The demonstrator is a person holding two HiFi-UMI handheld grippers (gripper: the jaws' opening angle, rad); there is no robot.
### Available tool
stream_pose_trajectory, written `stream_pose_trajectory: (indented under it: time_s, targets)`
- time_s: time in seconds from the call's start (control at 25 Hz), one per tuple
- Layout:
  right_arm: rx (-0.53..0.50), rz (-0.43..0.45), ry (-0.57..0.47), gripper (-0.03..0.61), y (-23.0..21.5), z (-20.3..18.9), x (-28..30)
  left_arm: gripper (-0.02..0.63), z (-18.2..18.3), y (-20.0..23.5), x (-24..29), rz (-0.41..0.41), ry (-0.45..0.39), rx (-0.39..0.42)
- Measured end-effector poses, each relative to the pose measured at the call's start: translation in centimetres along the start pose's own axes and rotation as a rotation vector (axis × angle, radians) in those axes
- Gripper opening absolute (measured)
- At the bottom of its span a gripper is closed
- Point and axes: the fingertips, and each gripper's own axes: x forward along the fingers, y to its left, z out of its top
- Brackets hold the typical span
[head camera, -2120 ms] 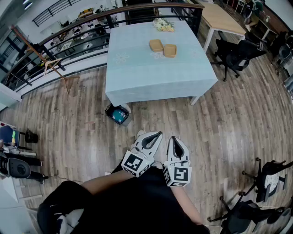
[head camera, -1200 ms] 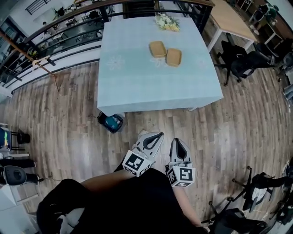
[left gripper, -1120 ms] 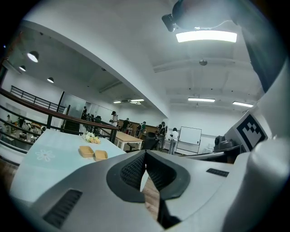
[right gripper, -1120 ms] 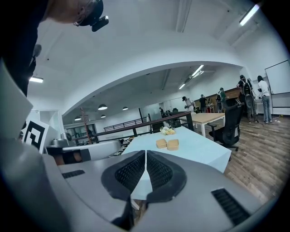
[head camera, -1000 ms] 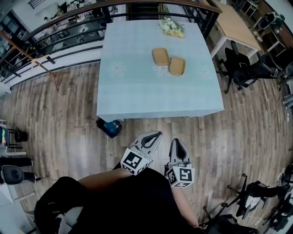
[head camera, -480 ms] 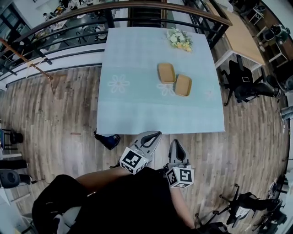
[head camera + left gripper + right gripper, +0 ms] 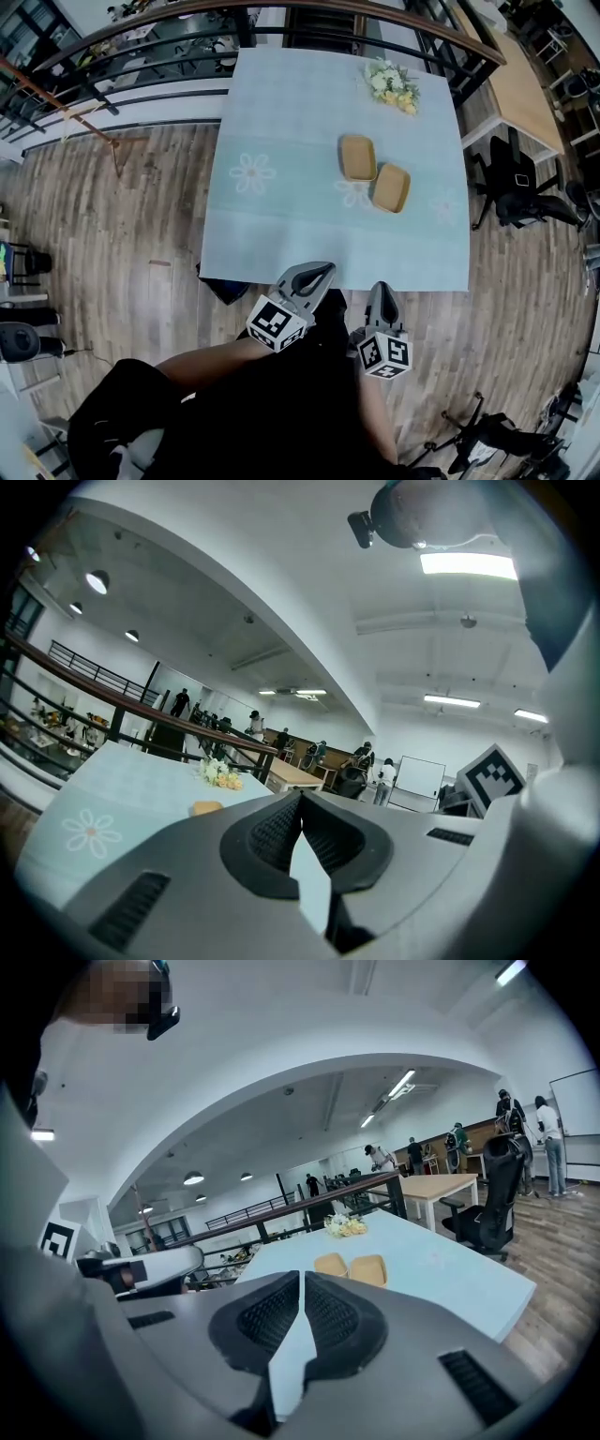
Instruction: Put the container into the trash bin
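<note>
On the tabletop (image 7: 281, 112), which is covered by a pale blue cloth with a white daisy print, two shallow tan containers lie side by side right of the middle. The far container (image 7: 357, 157) and the near container (image 7: 391, 187) sit so close that their corners touch or nearly touch. A bunch of white and yellow flowers (image 7: 393, 84) lies near the far right corner. At the near edge of the tabletop the person holds both tools, pointing toward the far side and well apart from the containers. The left hand-held gripper (image 7: 300, 799) has its jaws pressed together at the tips with nothing between them. Beyond it, one tan container and the flowers show small on the cloth. The right hand-held gripper (image 7: 302, 1279) is also closed and empty, and both containers show beyond its tips in its own view. In the head view the left tool's tips lie over the cloth's near edge, and the right tool sits just to the right and a little nearer. The trash bin (image 7: 222, 288) is only a dark shape on the wooden floor (image 7: 112, 216) at the near left corner of the tabletop, mostly hidden by the cloth's overhang. A dark railing (image 7: 141, 42) runs along the far side, and a black office chair (image 7: 520, 192) stands to the right.
</note>
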Motion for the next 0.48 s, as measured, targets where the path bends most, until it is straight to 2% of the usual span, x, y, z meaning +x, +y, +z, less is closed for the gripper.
stream_pose_trajectory:
  time_s: [0.24,0.48]
  targets:
    - [0.019,0.023,0.046,0.037,-4.9,1.7,5.3,0.015,1.3,1.5,4.2,0.066,0.025,0.055]
    - [0.046,0.032,0.113,0.037,-9.2,1.4,10.5,0.015,2.0,2.4,9.5,0.049,0.028,0.057]
